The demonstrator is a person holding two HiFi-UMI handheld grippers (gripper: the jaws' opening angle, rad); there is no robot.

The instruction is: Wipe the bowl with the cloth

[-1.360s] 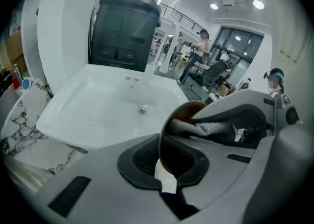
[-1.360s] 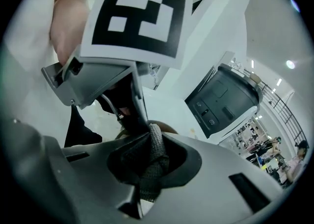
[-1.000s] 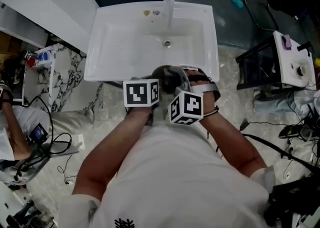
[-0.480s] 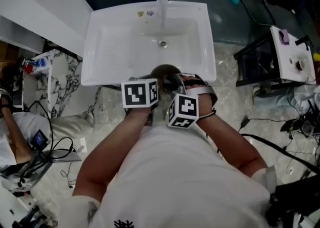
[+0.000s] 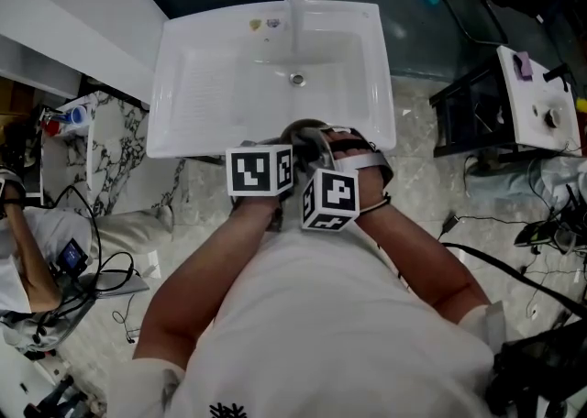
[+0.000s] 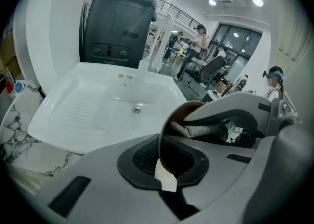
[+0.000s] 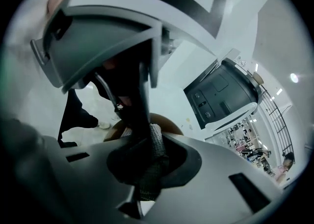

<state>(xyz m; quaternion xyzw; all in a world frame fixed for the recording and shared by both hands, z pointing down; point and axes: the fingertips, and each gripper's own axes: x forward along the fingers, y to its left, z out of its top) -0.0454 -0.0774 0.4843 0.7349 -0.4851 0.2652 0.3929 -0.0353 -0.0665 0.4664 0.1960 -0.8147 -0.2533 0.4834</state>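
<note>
Head view: the bowl hangs at the near rim of the sink, close to my chest. Left gripper view: my left gripper pinches the bowl's thin rim, with the cloth inside it. Right gripper view: my right gripper clamps that cloth. Scrubbing too hard could twist the rim out of my pinch and drop the bowl.
</note>
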